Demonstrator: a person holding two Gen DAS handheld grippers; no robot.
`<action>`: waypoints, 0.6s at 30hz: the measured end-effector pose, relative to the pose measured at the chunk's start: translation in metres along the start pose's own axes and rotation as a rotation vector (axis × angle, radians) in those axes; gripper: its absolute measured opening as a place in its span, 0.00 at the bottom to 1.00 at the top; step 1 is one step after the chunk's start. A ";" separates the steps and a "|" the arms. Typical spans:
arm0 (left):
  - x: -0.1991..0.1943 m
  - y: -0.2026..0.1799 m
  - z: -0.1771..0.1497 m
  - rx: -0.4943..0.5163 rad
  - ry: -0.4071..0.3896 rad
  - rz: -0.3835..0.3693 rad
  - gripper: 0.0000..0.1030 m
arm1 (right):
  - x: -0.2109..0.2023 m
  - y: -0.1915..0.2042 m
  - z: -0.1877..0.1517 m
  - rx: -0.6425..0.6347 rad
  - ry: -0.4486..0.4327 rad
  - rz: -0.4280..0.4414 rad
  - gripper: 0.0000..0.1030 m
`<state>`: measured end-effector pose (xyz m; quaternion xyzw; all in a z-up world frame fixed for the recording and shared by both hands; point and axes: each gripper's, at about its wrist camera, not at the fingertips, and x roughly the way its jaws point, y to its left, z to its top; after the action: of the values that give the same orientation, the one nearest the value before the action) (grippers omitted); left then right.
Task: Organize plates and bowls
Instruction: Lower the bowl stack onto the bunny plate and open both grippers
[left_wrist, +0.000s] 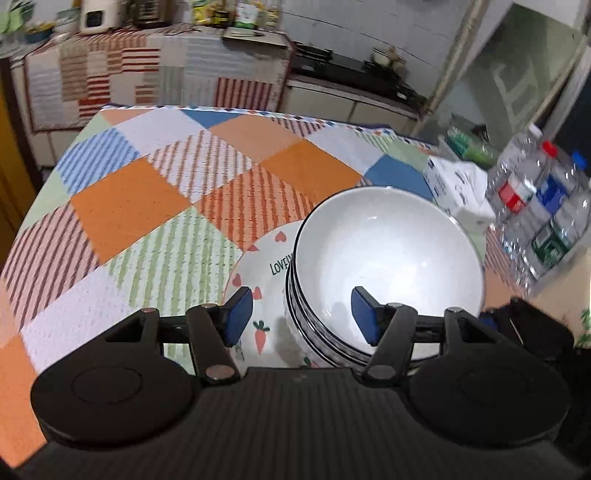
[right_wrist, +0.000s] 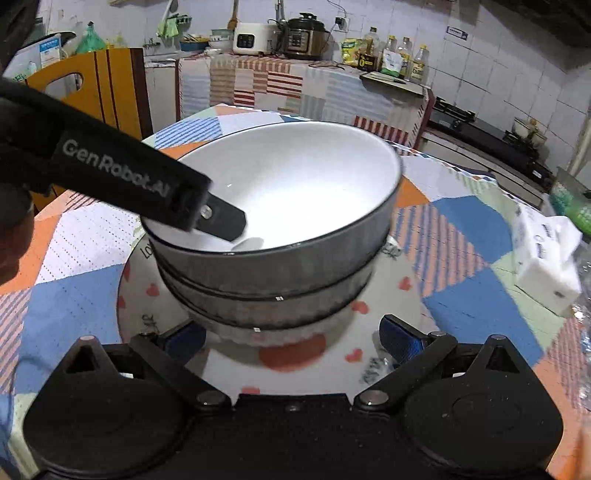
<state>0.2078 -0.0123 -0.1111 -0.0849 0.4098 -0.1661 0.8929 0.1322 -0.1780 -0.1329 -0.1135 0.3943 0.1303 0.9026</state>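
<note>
- Currently: three nested bowls (right_wrist: 280, 229), white inside with dark rims and grey ribbed walls, stacked on a printed plate (right_wrist: 391, 295) with hearts, a carrot and lettering; stack sits off-centre on the plate, toward the side near the water bottles (left_wrist: 543, 206).
- Plate flat on the patchwork-clothed table (left_wrist: 155, 206); largest and flattest piece lowest, presumably for a stable base.
- Left tongs (left_wrist: 303, 314) straddling the near rim of the top bowl: one blue pad (left_wrist: 364, 317) inside the bowl, the other pad (left_wrist: 242, 312) outside over the plate. Wide gap to the rim on both sides, no pad pressing: released.
- In the right wrist view, left finger (right_wrist: 221, 221) reaching down into the top bowl; touching the inner wall or not, cannot tell.
- Right tongs (right_wrist: 295, 339) spread wide and empty, low before the foot of the stack, one pad over the plate on each side; nothing grasped.
- Judgement: top bowl just seated, or stack about to be taken up; not separable from these views.
- Risk: off-centre stack could tip or slide if the plate is lifted by one edge.
- Tissue pack (left_wrist: 461, 192) just beside the stack, little room on that side.
</note>
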 end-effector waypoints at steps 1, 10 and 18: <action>-0.007 0.000 0.000 -0.014 -0.005 0.013 0.58 | -0.005 -0.001 -0.001 0.011 0.000 -0.007 0.99; -0.068 -0.027 -0.007 0.029 -0.040 0.104 0.64 | -0.056 -0.015 0.001 0.106 -0.010 -0.048 0.99; -0.106 -0.039 -0.016 0.061 -0.065 0.134 0.72 | -0.096 -0.024 -0.005 0.193 -0.001 -0.071 0.99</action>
<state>0.1223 -0.0102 -0.0359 -0.0352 0.3800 -0.1156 0.9170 0.0736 -0.2164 -0.0624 -0.0396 0.4003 0.0598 0.9136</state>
